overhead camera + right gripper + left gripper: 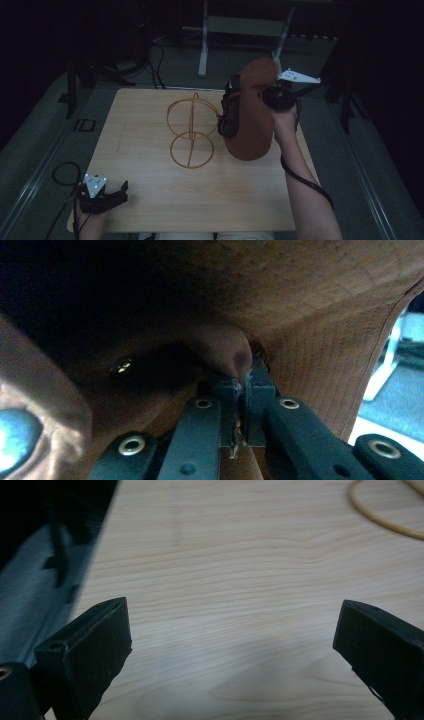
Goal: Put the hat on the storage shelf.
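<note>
A brown bag (252,117) hangs above the right part of the wooden table (150,200), held up by the right gripper (272,97). It looks like a leather or suede pouch with a dark strap or trim along its left side. I cannot see its inside from any side, so I cannot tell what it contains. Its lower end is close to the table surface; if it touches the wood, I cannot say.

In the right gripper view the two black jaws stand pressed together, and a thin fold of the brown bag (235,357) is pinched between their tips. So this gripper is closed on the bag. The material fills the area around the jaws, and a small metal rivet (122,365) shines at the left. Much there is dark and blurred.

To the left of the bag, near the middle of the table, stands a gold wire stand (191,132), made of rings and thin rods. Nothing lies in it. In the left gripper view one curved piece of this wire (385,522) is cut off at the far right corner.

The left gripper (107,195) is at the near left corner of the table, well apart from the bag. Its jaws stand wide apart, with bare wood between them, and they hold nothing.

The room around the table is very dark; some cables and a white frame (245,35) on the floor are hard to make out.
</note>
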`<state>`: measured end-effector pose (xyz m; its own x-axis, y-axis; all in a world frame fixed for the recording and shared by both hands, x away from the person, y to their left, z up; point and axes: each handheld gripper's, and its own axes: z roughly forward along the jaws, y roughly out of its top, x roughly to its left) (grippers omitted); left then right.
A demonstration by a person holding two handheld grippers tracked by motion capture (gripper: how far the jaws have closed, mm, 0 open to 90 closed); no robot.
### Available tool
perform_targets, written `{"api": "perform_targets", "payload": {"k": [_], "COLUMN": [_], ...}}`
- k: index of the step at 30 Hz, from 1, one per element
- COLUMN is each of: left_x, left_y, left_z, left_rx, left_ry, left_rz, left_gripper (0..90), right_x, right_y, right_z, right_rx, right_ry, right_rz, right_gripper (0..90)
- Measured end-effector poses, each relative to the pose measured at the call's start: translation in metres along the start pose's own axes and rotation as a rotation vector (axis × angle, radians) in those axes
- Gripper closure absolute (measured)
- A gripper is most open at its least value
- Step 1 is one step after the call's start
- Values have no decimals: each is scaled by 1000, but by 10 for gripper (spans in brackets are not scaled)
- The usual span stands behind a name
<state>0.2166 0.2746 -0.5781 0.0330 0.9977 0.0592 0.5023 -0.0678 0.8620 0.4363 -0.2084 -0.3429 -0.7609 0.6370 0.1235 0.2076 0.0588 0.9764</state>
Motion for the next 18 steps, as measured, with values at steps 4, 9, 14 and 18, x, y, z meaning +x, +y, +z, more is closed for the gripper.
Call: {"api": "perform_targets", "payload": {"k": [4, 9, 14, 18], "left_x": [1, 2, 1, 2], "left_y": [0, 0, 0, 0], "left_z": [0, -1, -3, -3], "left_rx": [4, -17, -26, -31], "left_ry": [7, -20, -34, -39], "left_rz": [-4, -12, -18, -25], "left_gripper": [28, 28, 28, 28], "right_x": [11, 35, 57, 71], "right_y": [23, 36, 36, 33], "right_z": [13, 43, 71, 87], "right_rx": [-5, 67, 170, 206], "right_ry": [7, 65, 137, 172], "right_rz": [-26, -80, -121, -132], "right_gripper": [865, 861, 854, 835]}}
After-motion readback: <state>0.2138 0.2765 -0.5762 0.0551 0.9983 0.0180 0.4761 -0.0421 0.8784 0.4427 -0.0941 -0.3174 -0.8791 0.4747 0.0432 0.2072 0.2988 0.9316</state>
